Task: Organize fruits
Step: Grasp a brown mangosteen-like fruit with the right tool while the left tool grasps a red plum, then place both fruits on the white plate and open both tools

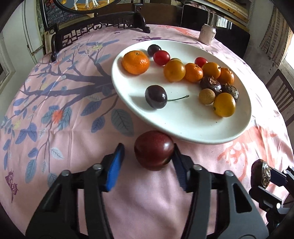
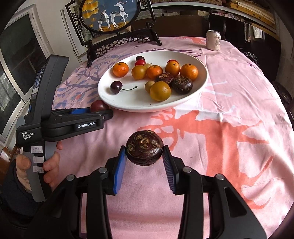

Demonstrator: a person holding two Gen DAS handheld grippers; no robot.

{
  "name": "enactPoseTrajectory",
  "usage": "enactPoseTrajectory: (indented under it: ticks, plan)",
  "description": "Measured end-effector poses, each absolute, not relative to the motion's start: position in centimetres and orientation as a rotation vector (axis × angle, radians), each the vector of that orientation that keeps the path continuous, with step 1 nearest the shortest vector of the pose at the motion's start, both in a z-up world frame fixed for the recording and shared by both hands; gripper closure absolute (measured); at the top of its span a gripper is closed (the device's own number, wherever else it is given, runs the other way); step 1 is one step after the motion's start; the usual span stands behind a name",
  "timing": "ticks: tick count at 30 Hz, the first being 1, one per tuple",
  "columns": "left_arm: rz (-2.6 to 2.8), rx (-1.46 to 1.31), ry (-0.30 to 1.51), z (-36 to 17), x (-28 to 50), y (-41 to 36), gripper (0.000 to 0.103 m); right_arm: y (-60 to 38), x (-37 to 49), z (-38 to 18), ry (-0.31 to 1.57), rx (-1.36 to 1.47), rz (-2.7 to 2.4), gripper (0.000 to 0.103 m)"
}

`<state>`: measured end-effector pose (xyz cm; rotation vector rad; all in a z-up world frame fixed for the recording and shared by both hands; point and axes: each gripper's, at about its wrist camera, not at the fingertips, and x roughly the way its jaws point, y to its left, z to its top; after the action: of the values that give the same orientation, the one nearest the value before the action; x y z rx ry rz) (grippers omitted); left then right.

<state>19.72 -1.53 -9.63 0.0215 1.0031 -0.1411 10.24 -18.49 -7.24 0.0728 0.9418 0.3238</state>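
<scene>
Black plastic on the left gripper (image 2: 102, 114) carries white lettering, "GenRobot.AI" and "Data Acquisition System"; a hand (image 2: 36, 165) holds its grip, where small paper labels bear handwriting too small to read. A pale drink can (image 2: 213, 40) with dark characters stands at the far edge of the tabletop (image 2: 229, 119), which wears a pink cloth printed with blue branches and coral deer. Behind it a dark carved stand holds a round picture of white deer (image 2: 110, 15), beside windows. A white plate (image 2: 128, 103) holds tangerines, cherries, yellow fruits and dark brown chestnut-like bulbs. A dark red plum (image 1: 154, 149) lies on the cloth just beside the plate's near rim, between the left jaws: one pad touches it, the other stands apart. The right gripper (image 2: 144, 153) has its jaws closed on a brown bulb (image 2: 144, 149), raised above the cloth.
</scene>
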Motion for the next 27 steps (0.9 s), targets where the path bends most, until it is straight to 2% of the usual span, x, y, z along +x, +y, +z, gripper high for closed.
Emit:
enactPoseTrajectory:
  ticks: [1, 9, 16, 22, 27]
  plan:
    - [-0.159, 0.011, 1.004, -9.5, 19.6, -1.6, 0.065, -18.6, 10.3, -7.2, 0.942, 0.074, 0.322, 0.063]
    - [-0.188, -0.052, 0.990, -8.3, 16.5, -0.4, 0.065, -18.8, 10.2, -6.7, 0.931, 0.075, 0.320, 0.063]
    - [-0.237, -0.071, 0.914, -4.2, 13.4, 0.5, 0.065, -18.3, 11.2, -6.1, 0.932, 0.073, 0.338, 0.063]
    - [-0.204, -0.021, 0.896, -0.9, 19.0, 0.2, 0.064, -15.8, 15.5, -3.7, 0.901, -0.007, 0.377, 0.063]
    - [-0.145, 0.003, 0.980, -3.0, 26.0, -1.2, 0.064, -14.3, 21.1, -4.2, 0.891, -0.071, 0.343, 0.063]
